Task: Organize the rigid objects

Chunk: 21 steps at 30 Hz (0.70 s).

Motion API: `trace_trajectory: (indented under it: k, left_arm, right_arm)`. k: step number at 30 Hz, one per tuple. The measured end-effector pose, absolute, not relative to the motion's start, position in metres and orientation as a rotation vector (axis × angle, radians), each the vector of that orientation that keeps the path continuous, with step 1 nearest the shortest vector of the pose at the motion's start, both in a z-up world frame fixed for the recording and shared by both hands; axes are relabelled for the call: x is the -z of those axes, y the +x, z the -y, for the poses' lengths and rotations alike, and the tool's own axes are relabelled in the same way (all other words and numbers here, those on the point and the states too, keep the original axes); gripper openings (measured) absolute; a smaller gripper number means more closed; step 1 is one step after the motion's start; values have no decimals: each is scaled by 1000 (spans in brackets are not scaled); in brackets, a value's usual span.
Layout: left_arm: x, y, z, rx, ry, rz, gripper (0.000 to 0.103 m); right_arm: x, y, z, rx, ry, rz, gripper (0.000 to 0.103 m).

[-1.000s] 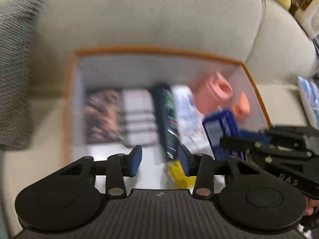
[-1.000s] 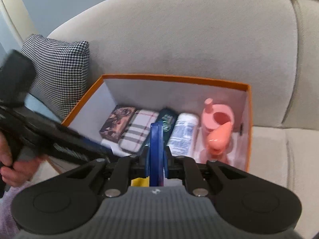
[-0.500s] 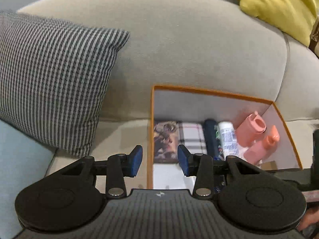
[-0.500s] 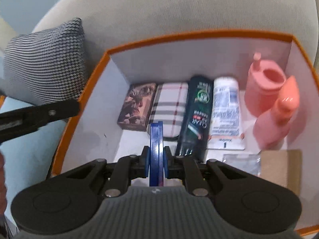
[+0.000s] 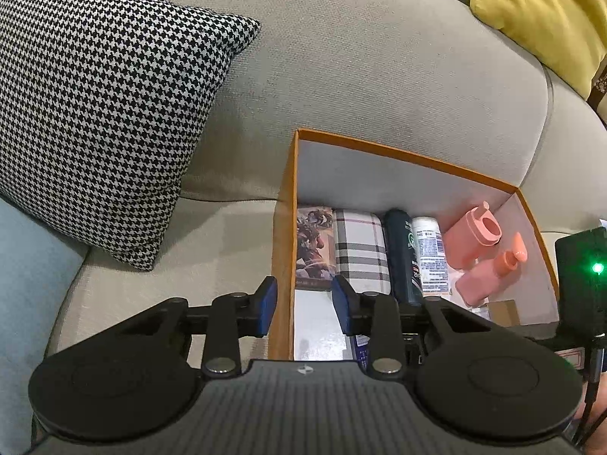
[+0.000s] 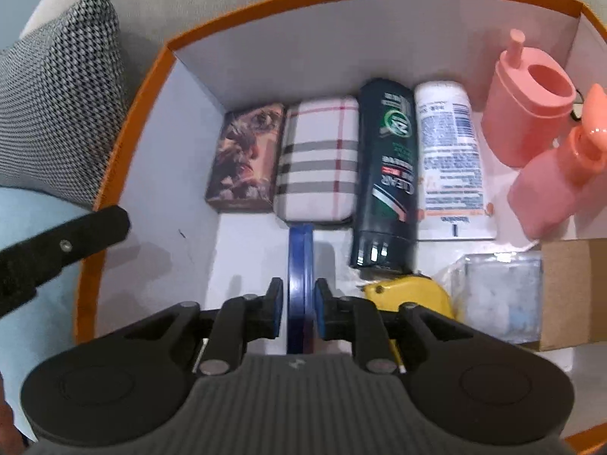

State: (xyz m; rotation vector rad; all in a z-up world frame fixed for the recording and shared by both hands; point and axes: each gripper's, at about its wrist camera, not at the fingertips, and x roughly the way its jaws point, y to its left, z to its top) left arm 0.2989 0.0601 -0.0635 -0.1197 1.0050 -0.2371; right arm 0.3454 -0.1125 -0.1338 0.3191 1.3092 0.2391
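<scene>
An orange-rimmed box point(image 5: 292, 174) sits on a beige sofa point(image 5: 360, 87). Only the left wrist view takes in the houndstooth cushion point(image 5: 102, 102), the yellow cushion point(image 5: 538, 11) and the left gripper point(image 5: 303, 305), whose jaws are closing astride the box's left wall without pressing it. Only the right wrist view looks straight down into the box, showing the yellow tape measure point(image 6: 409, 292), a clear packet point(image 6: 497, 295) and a cardboard piece point(image 6: 573, 292) at the near end.

Half a second ago the right gripper point(image 6: 297, 311) pinched the blue case point(image 6: 301, 265) tight; now its jaws are opening, a sliver of gap shows beside each pad, and the view has dropped closer to the box floor. The left wrist view has barely changed.

The case is thin, dark blue and stands on edge between the pads, its far end just short of the plaid pouch point(image 6: 318, 159). Beyond lie a picture box point(image 6: 246, 155), a dark bottle point(image 6: 385, 174), a white bottle point(image 6: 449, 155) and two pink containers point(image 6: 531, 117).
</scene>
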Motion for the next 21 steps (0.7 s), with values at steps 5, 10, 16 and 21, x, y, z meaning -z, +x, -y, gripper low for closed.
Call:
trace_trajectory:
  k: [5, 10, 16, 21]
  left_arm:
    - [64, 296, -62, 239, -130, -1011, 39]
    - [65, 294, -62, 232, -146, -1015, 39]
    - [61, 289, -61, 230, -141, -1010, 39]
    - [54, 279, -60, 216, -149, -988, 39]
  right_arm:
    - [132, 341, 118, -210, 253, -1323, 26]
    - [137, 338, 128, -209, 292, -1372, 20]
    - [142, 339, 127, -204, 340, -1390, 21]
    - [137, 339, 127, -197, 349, -1371, 21]
